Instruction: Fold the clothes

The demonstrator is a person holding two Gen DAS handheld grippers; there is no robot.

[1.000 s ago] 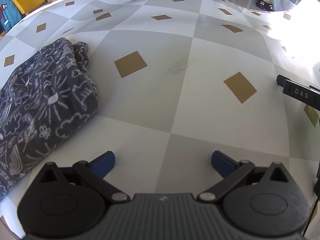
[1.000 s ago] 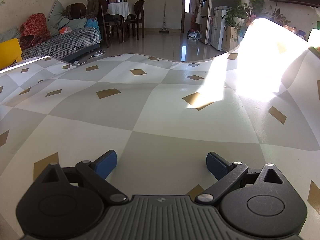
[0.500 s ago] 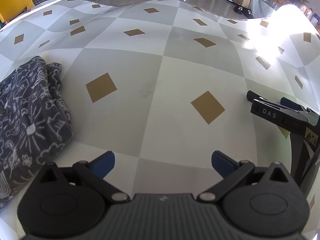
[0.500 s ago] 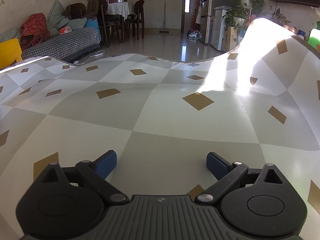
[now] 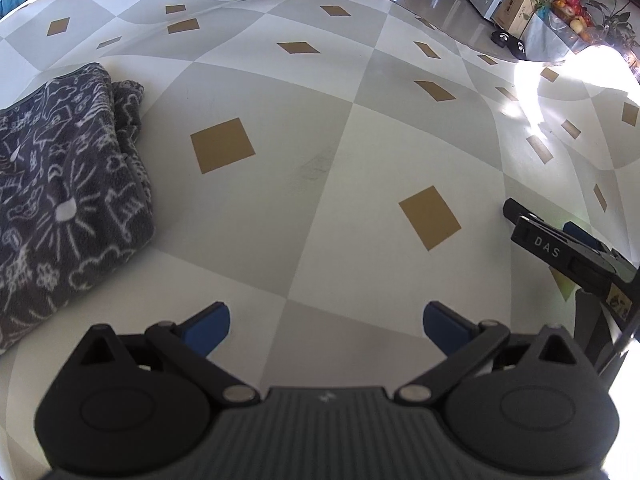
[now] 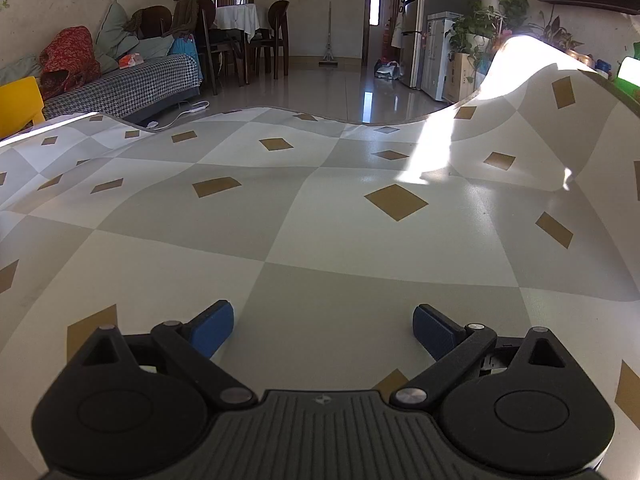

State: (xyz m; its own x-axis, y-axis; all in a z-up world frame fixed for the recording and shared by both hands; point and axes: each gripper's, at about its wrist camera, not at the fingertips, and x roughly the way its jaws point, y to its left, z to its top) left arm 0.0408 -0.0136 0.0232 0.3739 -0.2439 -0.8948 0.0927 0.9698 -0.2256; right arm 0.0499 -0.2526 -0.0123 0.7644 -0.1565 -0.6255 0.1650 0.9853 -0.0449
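Here the dark grey fleece garment printed with white doodle drawings (image 5: 60,184) lies bunched in a thick heap at the left edge of the left wrist view, resting on the surface, a glossy sheet of pale grey and cream diamonds with small tan squares (image 5: 320,152). The left tool (image 5: 326,322) hovers over bare sheet to the right of the heap, its blue-padded fingers (image 5: 206,326) spread wide and pinching nothing. The right tool (image 6: 323,322) is likewise spread and empty above bare sheet in its own view, where no clothing shows; in the left view its black body (image 5: 560,252) juts in from the right, well apart from the garment. The fleece looks soft, plush and light, so it should drape and sag rather than hold a shape, and its nap probably grips the pads well while the slick sheet beneath lets it slide when dragged. Stacked layers show along the rounded right edge (image 5: 136,152), so a pinch there may catch several thicknesses at once. A better hold, I judge, is a single outer edge or corner, one tool at each end, to lift and spread the piece flat before any fold; no hem or corner is clearly visible from here. The folding proper appears not yet begun.
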